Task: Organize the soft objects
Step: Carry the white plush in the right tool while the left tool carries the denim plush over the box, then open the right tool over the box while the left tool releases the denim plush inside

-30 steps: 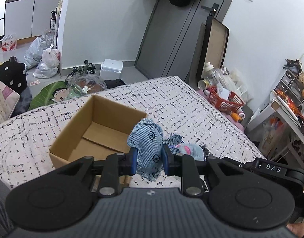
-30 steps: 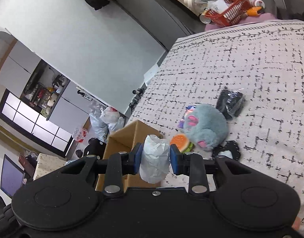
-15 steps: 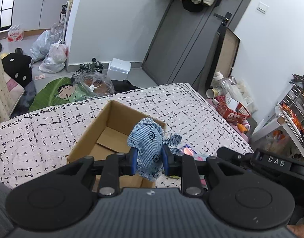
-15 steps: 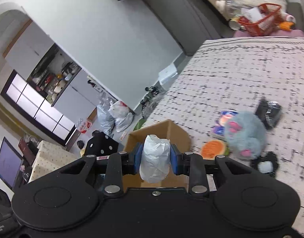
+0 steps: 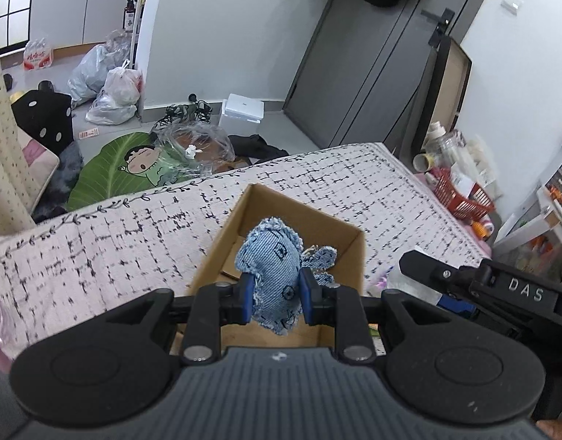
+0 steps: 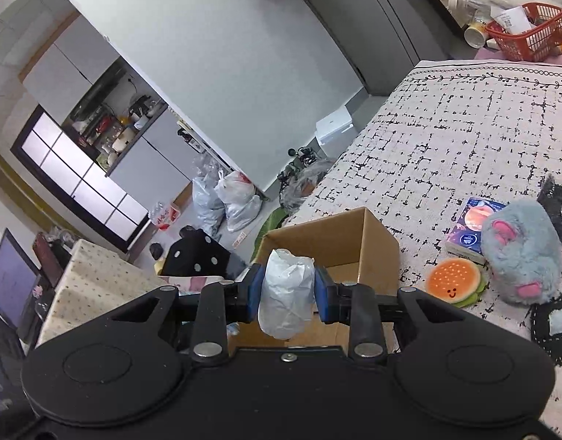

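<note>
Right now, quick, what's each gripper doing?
Left gripper: closed on the denim toy.
Right gripper: closed on the white bundle.

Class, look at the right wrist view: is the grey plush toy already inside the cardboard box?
No: the grey plush toy lies on the patterned bedspread to the right of the cardboard box, beside the burger toy.

Checked bedspread (image 6: 464, 117) under cardboard box (image 6: 339, 242), plush toys (image 6: 519, 253).
</note>
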{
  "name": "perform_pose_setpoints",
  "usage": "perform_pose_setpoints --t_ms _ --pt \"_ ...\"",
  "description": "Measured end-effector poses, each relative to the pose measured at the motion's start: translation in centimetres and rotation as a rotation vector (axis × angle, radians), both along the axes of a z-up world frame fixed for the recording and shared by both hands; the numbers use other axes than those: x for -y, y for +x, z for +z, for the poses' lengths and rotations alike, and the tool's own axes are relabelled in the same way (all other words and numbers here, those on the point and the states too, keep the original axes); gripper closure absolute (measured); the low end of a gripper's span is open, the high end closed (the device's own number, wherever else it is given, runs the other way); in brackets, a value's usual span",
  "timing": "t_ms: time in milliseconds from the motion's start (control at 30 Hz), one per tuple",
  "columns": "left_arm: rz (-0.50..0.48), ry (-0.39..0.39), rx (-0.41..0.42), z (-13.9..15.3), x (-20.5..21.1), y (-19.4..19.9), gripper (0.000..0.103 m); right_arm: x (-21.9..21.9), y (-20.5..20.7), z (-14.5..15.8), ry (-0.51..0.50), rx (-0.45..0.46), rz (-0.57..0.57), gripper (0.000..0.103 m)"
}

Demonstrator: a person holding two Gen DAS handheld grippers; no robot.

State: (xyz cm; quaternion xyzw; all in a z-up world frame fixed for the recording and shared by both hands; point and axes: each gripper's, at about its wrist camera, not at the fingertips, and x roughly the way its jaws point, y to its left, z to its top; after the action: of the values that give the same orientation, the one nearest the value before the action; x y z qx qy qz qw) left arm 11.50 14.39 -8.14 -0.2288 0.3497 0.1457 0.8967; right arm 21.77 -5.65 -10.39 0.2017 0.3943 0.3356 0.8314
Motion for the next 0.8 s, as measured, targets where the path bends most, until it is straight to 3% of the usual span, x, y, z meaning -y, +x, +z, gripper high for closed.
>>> perform_pose_setpoints --t_ms 467,533,667,800 --pt "0.02 -0.041 -0.105 -3.0 -2.6 2.3 0.079 -2.8 0.7 -2.4 -0.034 -0.056 0.058 0.073" --pt "0.025 -0.044 -0.115 -3.1 -2.5 2.3 0.074 -3.0 0.7 -2.3 -0.032 -0.065 0.062 0.071" --pt "0.038 -0.043 -0.135 -2.8 -2.4 2.2 0.068 -3.0 0.8 -2.4 -0.03 -0.08 0.053 0.052" --pt "0.06 -0.012 -0.122 -2.4 -2.2 1.7 0.05 -2.8 0.6 -2.2 -0.037 -0.078 0.048 0.045"
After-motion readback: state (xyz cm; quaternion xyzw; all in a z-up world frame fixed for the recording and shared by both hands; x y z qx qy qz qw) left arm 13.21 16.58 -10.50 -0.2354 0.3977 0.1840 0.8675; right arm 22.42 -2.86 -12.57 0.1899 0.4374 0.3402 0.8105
